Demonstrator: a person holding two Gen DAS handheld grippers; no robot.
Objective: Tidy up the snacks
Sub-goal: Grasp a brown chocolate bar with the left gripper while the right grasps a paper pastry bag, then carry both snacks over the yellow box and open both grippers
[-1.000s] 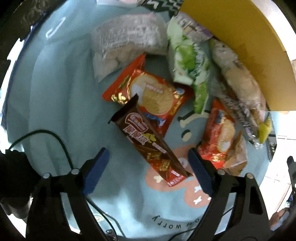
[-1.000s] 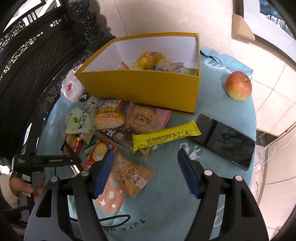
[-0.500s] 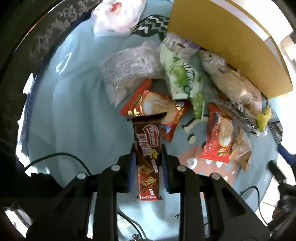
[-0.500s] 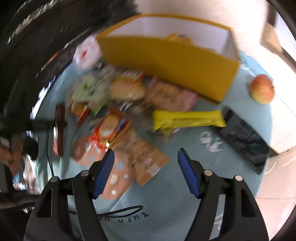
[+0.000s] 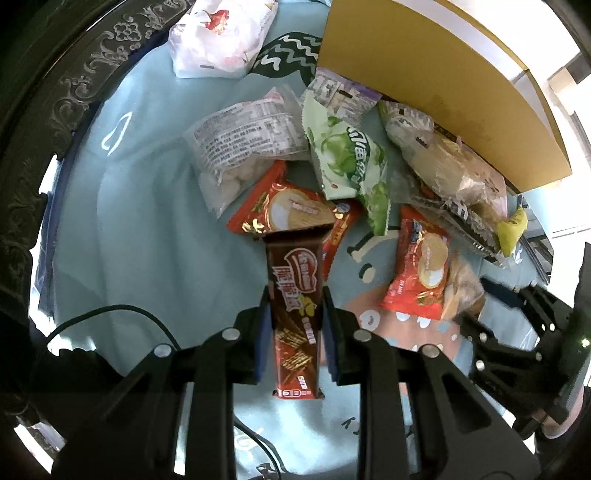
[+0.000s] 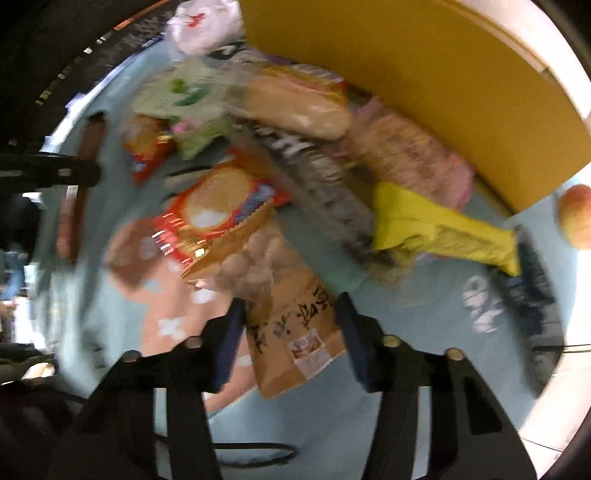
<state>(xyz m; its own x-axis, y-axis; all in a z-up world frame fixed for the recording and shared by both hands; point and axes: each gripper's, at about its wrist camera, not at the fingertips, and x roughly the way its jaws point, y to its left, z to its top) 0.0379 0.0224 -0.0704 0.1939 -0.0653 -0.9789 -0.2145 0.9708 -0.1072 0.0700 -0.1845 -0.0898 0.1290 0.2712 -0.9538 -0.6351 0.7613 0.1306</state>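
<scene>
My left gripper (image 5: 294, 295) is shut on a long brown chocolate wafer bar (image 5: 293, 291) and holds it above the light blue tablecloth (image 5: 140, 229). My right gripper (image 6: 290, 308) has its fingers on either side of a brown paper snack bag (image 6: 291, 317), narrowed around it; the view is blurred and contact is unclear. A yellow box (image 5: 436, 77) stands at the back right. Loose snacks lie in front of it: a red biscuit pack (image 5: 291, 210), a green pack (image 5: 347, 158), a clear white pack (image 5: 243, 144), a second red pack (image 5: 421, 273), a yellow bar (image 6: 443, 229).
A white bag (image 5: 221, 33) lies at the far left of the box. An apple (image 6: 576, 218) and a dark phone (image 6: 535, 295) lie at the right. A black cable (image 5: 110, 314) runs near my left gripper. The round table ends at a dark ornate rail (image 5: 44, 110).
My left gripper closed on the chocolate wafer bar and lifted it. My right gripper dropped fast toward the brown paper bag and its fingers narrowed around it.
</scene>
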